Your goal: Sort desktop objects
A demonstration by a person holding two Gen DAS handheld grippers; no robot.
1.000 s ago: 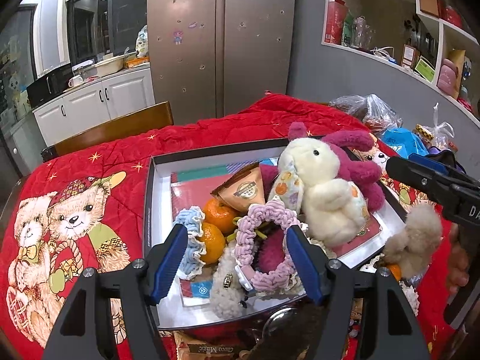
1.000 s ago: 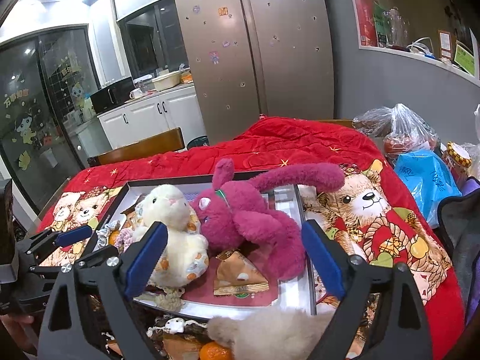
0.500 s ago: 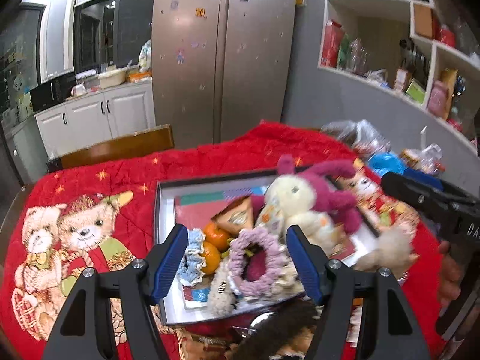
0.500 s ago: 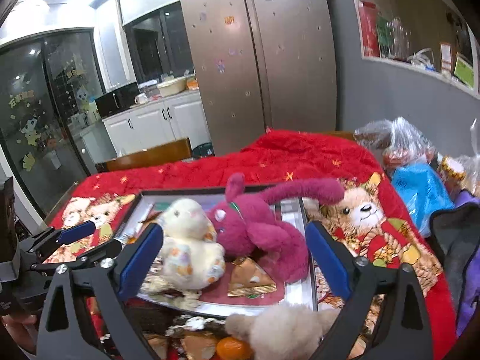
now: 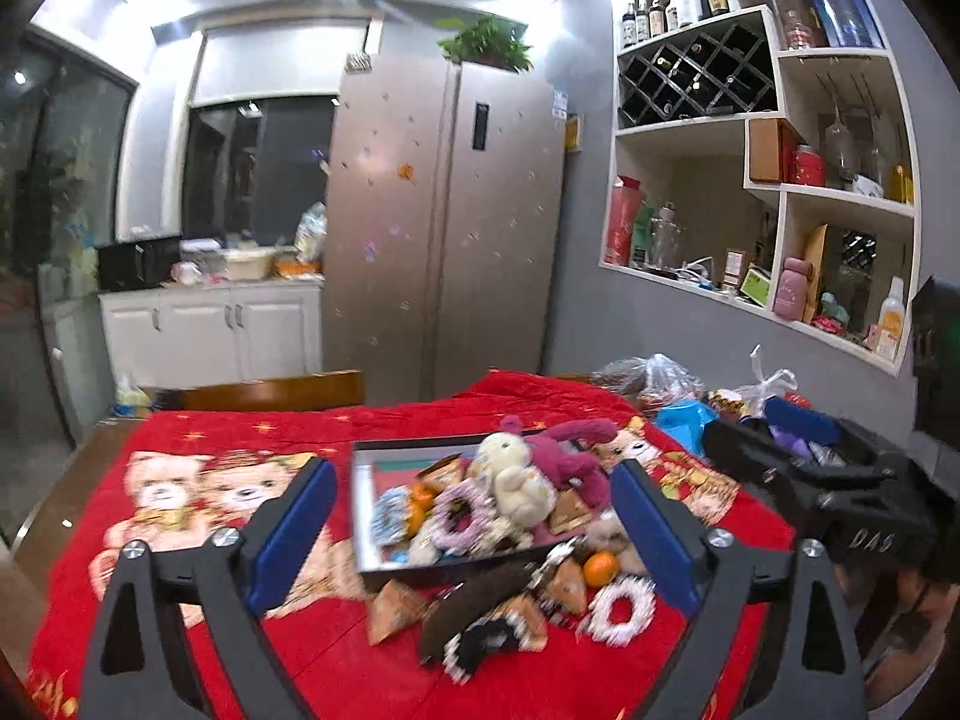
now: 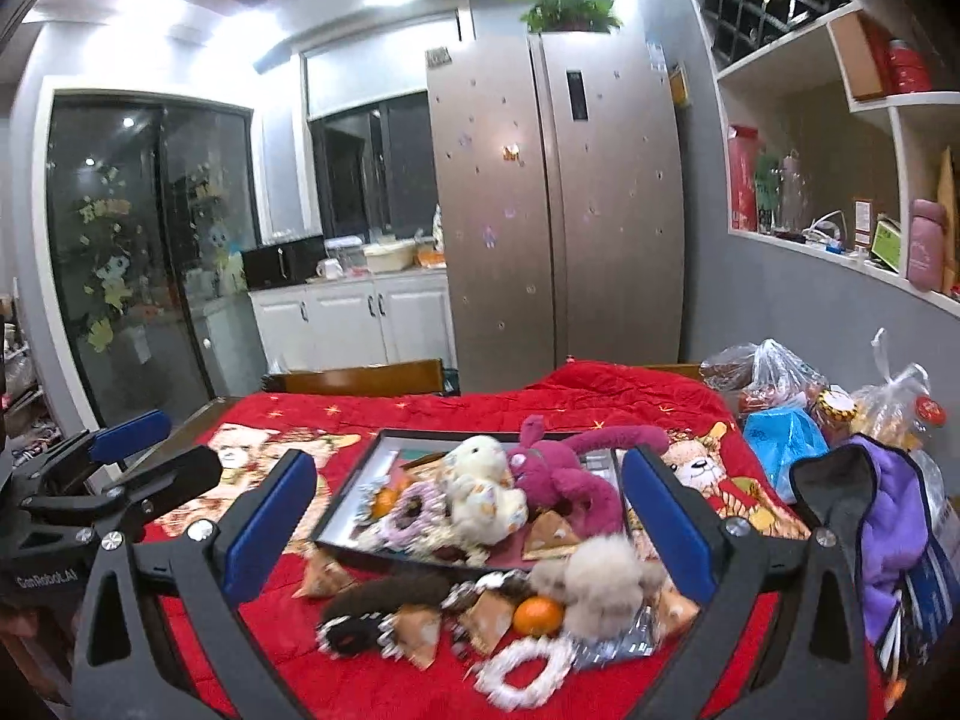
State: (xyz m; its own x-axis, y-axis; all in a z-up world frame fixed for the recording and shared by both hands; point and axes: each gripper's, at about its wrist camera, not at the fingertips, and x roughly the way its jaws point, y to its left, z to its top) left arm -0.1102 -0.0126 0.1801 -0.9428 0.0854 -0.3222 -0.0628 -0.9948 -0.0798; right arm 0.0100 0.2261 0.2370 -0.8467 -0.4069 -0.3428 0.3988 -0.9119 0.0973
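Both the left gripper (image 5: 471, 525) and the right gripper (image 6: 468, 516) have just been opening and stand wide, empty, above the red quilt (image 5: 210, 420). The filled tray (image 5: 360, 516) sits mid-table, with loose toys (image 6: 594, 582) near its front edge. Only the right view shows the purple bag (image 6: 894, 516). Bare quilt lies left.

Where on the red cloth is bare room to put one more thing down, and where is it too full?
Free: the red cloth left of the tray, over the printed bears, and the strip behind the tray up to the wooden chair back. Crowded: the tray, heaped with plush toys, the loose pile in front of it, and the right edge with plastic bags.
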